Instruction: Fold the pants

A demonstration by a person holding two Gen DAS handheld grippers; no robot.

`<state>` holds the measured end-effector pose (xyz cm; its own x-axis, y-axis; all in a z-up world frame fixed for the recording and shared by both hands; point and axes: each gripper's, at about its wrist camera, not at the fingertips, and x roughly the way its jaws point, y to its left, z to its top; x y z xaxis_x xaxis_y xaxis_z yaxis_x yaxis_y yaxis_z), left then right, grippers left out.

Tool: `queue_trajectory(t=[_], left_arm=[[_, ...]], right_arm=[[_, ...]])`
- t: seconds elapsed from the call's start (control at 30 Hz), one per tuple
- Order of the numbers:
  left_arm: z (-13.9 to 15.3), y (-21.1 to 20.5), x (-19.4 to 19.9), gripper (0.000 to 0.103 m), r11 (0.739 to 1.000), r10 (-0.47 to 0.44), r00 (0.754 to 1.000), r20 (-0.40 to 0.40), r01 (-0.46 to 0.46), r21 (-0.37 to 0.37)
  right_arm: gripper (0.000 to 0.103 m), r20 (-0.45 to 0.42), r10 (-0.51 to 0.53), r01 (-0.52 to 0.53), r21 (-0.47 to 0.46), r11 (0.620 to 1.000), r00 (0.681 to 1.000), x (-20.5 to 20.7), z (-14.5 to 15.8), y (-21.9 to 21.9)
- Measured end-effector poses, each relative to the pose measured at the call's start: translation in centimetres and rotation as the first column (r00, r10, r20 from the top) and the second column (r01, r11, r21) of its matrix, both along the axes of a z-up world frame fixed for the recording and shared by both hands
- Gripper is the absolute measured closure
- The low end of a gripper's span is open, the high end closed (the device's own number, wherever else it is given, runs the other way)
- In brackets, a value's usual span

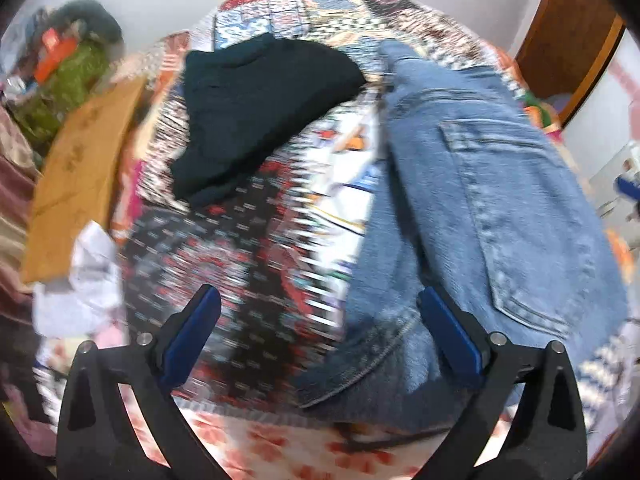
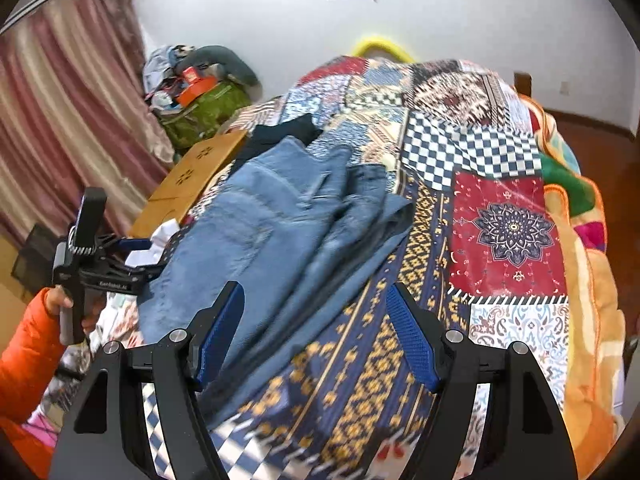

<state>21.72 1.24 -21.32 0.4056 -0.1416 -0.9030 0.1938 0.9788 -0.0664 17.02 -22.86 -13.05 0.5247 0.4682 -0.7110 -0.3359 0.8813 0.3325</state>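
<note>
In the right wrist view, the right gripper (image 2: 316, 308) fills the bottom of the frame with its blue pads spread wide and nothing between them; under the gap lies a navy and gold band of the patchwork bedspread (image 2: 508, 240). To the lower right and centre right the spread lies bare as far as an orange blanket (image 2: 596, 280) bunched along the right edge, so that side is the open room.

The jeans (image 2: 280, 232) lie just beyond the right gripper's left pad, running from lower centre up to the upper left of centre, the blue denim rumpled into long overlapping folds with one edge hanging toward the middle of the frame. At the left edge the left gripper (image 2: 138, 256) reaches in level at the jeans' near left side, gripped by a hand (image 2: 60, 300) in an orange sleeve (image 2: 24, 360).

The left wrist view is motion-blurred, but its jaws stand apart, the left pad over the bedspread and the right pad over or against the denim waistband; contact is hard to judge. A back pocket (image 1: 516, 216) shows on the right.

Farther off, a dark folded garment (image 1: 256, 116) sits beside the jeans, a tan cardboard sheet (image 1: 84, 184) at the bed's left edge, then a clutter pile (image 2: 196, 92) and pink curtain (image 2: 60, 100).
</note>
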Motion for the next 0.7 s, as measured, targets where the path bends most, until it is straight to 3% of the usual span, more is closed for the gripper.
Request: queue_trajectory(t=[0.1,0.23,0.33,0.43,0.5,0.57,0.7], left_arm=[[0.0,-1.2,-1.2,0.005,0.996,-0.005,1.000,-0.012,0.004,-0.088],[1.1,-3.0,-2.3,0.007,0.998,-0.026,0.998,0.057,0.029,-0.052],[2.6,-2.9,-3.1,0.020,0.999,-0.040,0.989,0.142,0.042,-0.013],[3.7,-2.3,-4.0,0.034,0.999,-0.045,0.985,0.169,0.049,-0.020],[3.8,-2.0,-4.3,0.042,0.996,-0.055,0.986,0.158,0.065,-0.059],[3.6,-2.1,-4.9,0.046,0.990,-0.081,0.986,0.145,0.096,-0.104],[1.8,-3.4,-5.1,0.055,0.985,-0.124,0.988,0.096,0.134,-0.108]], right_arm=[[0.031,0.000,0.018,-0.018,-0.007,1.000,1.000,-1.2,0.1,0.5],[0.031,-0.024,0.025,-0.025,-0.023,0.999,0.999,-2.1,-0.8,0.9],[0.032,-0.048,0.014,-0.016,-0.023,1.000,0.999,-2.7,-1.8,1.1],[0.034,-0.063,0.004,-0.005,-0.019,1.000,0.998,-3.2,-2.6,1.1],[0.035,-0.069,-0.002,0.000,-0.019,1.000,0.998,-3.4,-3.2,1.3],[0.045,-0.074,0.000,-0.001,-0.012,1.000,0.997,-3.5,-3.7,1.6],[0.054,-0.076,0.000,0.001,0.004,1.000,0.997,-3.2,-4.2,2.0]])
